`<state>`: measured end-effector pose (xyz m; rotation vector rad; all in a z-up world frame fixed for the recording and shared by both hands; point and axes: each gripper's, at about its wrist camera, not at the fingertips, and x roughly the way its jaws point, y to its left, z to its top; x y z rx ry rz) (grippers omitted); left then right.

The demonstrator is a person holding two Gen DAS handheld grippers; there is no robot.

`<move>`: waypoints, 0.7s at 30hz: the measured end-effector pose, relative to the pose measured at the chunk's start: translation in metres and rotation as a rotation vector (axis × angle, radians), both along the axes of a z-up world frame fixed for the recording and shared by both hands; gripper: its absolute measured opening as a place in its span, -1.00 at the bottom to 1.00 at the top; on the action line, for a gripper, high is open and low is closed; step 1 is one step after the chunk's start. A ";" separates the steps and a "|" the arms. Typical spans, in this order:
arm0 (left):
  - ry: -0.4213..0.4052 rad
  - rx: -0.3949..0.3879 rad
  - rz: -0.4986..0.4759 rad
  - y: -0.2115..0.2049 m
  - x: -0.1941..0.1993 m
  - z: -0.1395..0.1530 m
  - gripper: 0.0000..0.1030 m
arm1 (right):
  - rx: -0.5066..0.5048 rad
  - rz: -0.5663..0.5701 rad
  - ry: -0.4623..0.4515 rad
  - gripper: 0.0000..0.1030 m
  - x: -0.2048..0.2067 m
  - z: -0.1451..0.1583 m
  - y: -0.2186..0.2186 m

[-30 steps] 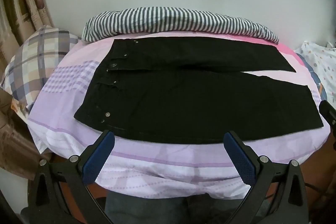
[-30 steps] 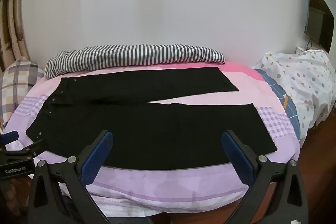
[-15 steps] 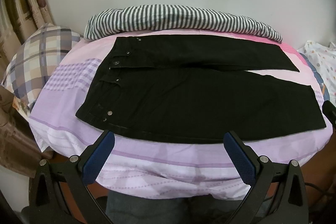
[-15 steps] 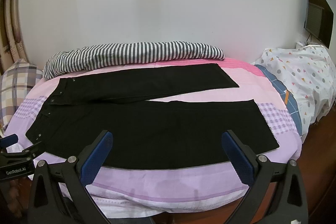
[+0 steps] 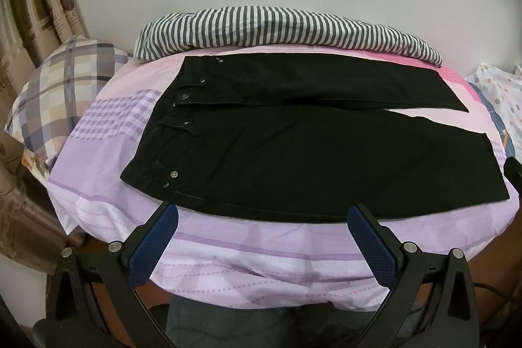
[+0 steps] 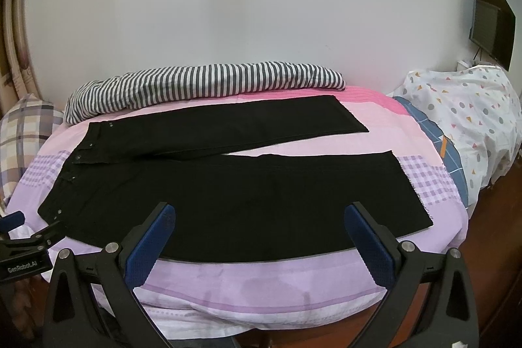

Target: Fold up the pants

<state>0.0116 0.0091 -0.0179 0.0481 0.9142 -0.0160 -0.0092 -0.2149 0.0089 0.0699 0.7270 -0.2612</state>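
Black pants [image 5: 293, 152] lie flat and spread on the bed, waistband to the left, both legs pointing right, slightly apart at the hems. They also show in the right wrist view [image 6: 244, 194]. My left gripper [image 5: 262, 214] is open and empty, just in front of the near edge of the pants by the hip. My right gripper [image 6: 261, 214] is open and empty, over the near edge of the near leg. The left gripper's body [image 6: 23, 247] shows at the left edge of the right wrist view.
The bed has a pink and purple sheet [image 5: 228, 250]. A striped blanket [image 5: 277, 28] lies rolled along the wall. A plaid pillow [image 5: 65, 87] is at the left. A white dotted cover [image 6: 466, 126] lies at the right. A dark screen [image 6: 489, 28] hangs on the right wall.
Both grippers have moved slightly forward toward the pants and tilted up a little. The pants have not moved.
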 end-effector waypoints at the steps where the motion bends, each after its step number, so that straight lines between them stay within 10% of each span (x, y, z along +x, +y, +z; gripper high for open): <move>1: -0.001 0.001 0.000 0.000 0.000 0.000 1.00 | 0.001 -0.001 -0.001 1.00 -0.001 0.000 0.000; 21: -0.011 0.014 -0.004 0.000 0.000 0.003 1.00 | 0.003 0.000 -0.013 1.00 -0.001 0.002 0.002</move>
